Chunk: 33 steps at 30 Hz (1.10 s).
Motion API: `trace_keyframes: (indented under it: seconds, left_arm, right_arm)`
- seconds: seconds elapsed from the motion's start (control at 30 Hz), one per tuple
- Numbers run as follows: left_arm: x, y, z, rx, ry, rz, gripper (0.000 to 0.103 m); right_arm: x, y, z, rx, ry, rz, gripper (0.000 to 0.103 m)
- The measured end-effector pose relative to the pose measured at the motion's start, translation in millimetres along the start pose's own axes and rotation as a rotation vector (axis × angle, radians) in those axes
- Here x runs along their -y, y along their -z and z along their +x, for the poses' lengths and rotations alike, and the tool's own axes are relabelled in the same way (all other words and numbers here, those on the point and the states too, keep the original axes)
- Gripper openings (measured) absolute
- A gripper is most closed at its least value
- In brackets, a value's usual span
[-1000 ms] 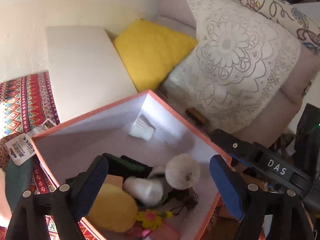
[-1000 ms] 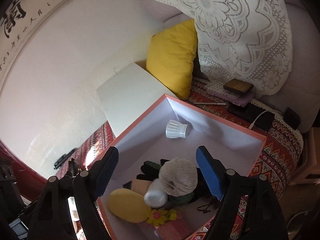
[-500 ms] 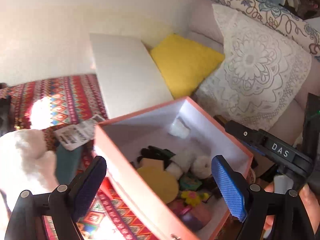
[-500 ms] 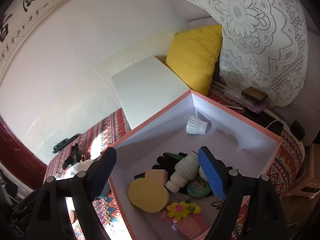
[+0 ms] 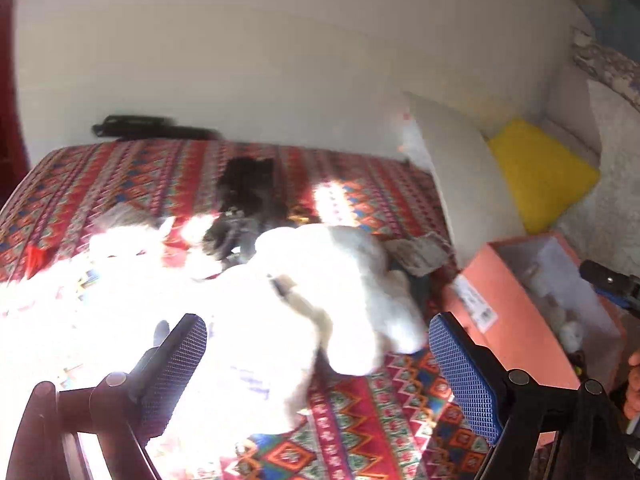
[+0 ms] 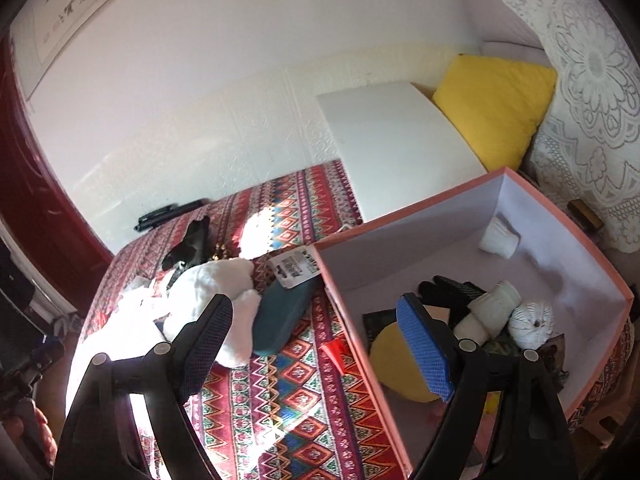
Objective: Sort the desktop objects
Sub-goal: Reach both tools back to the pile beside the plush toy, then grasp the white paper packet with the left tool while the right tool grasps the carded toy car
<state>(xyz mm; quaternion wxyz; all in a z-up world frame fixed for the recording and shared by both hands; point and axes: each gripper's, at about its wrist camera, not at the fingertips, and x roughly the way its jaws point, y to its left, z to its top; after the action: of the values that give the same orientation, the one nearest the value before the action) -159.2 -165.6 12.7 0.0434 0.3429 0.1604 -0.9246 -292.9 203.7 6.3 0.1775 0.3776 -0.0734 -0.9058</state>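
Both grippers empty, between picks, with the box part filled.

My left gripper (image 5: 316, 364) had its jaws wide apart with nothing between them, and the white plush (image 5: 320, 280) lay just ahead of them on the patterned cloth (image 5: 360, 432), glare washing out its near side. My right gripper (image 6: 316, 344) was also spread and empty, one finger over the cloth and the other over the pink box (image 6: 360, 340). The box stood to the right of the left gripper, holding a yellow pad (image 6: 392, 360), a glove (image 6: 448, 292) and a white ball (image 6: 532, 320). A teal case (image 6: 280, 312) lay ahead of the right gripper, touching the plush. I judged the plush was the next pick: lower the left jaws around its body, close gently as it is soft, then carry it right into the box.
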Motion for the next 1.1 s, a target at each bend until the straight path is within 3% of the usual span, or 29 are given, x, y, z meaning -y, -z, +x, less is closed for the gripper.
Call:
trace_keyframes:
  seconds: [0.13,0.3,0.57,0.67,0.73,0.87,1.03,1.1]
  left_arm:
    - [-78.6,10.5,-2.5,-0.003,-0.090,-0.155,0.094]
    - [-133.7,20.9,-2.9,-0.010,-0.117,-0.238,0.094]
    - [-181.6,21.6,26.9,-0.048,-0.112,-0.309,0.094]
    - [-193.6,19.7,43.3,-0.075,-0.124,-0.330,0.094]
    - [-199.4,18.7,52.7,-0.086,-0.118,-0.340,0.094]
    - [-201.0,18.6,66.7,-0.114,-0.106,-0.325,0.094]
    - [-204.8,19.3,75.8,-0.141,-0.106,-0.313,0.094]
    - [-209.0,19.6,76.8,-0.144,-0.107,-0.319,0.094]
  right_arm:
    - [-25.7,7.5,23.1,-0.053,-0.049,-0.020,0.087]
    - [-32.0,12.3,52.0,-0.108,-0.106,0.037,0.087]
    - [-12.8,0.7,121.0,-0.233,-0.314,0.353,0.087]
    - [-6.2,2.2,158.7,-0.279,-0.331,0.503,0.091]
    - [-5.1,2.5,185.7,-0.300,-0.285,0.550,0.091]
    - [-6.5,2.3,237.5,-0.315,-0.112,0.582,0.091]
    - [-8.8,-14.4,277.9,-0.196,0.169,0.553,0.091]
    - [-9.4,-24.7,294.1,-0.187,0.230,0.564,0.095]
